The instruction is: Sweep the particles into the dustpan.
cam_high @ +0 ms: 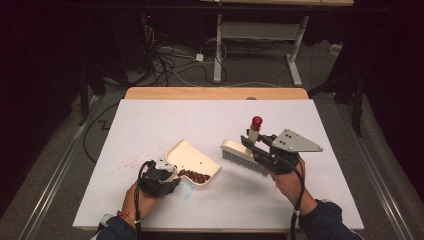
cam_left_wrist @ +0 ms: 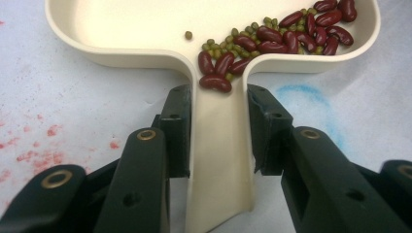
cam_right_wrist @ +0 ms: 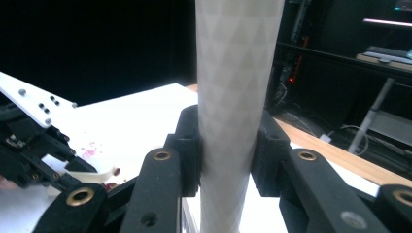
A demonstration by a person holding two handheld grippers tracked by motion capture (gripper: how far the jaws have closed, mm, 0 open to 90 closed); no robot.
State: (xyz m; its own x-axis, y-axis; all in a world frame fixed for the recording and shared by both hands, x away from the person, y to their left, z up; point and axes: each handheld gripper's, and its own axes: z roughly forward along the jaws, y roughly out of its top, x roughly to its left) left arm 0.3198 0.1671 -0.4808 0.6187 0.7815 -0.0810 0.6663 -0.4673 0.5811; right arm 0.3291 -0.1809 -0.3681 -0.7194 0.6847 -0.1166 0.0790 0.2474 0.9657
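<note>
I judged the sweeping mostly done: a heap of red beans (cam_left_wrist: 291, 34) mixed with small green beans (cam_left_wrist: 228, 41) already lay in the cream dustpan (cam_high: 192, 162), gathered at the back wall of the pan and spilling into the mouth of its handle. My left gripper (cam_left_wrist: 218, 131) had its fingers clamped on that handle, the dustpan resting flat on the white bench (cam_high: 165, 117). My right gripper (cam_right_wrist: 228, 150) had its fingers clamped on the pale handle of the brush (cam_high: 245, 157), which was to the right of the dustpan and apart from it, bristles down, its red-capped end (cam_high: 256, 121) pointing up. I could see no loose beans on the bench around the dustpan, so what was left seemed to be setting the brush down or emptying the pan. Faint red specks (cam_high: 127, 162) marked the bench left of the dustpan and a blue smudge (cam_left_wrist: 303, 94) sat beside its handle; nothing stood in the way.
</note>
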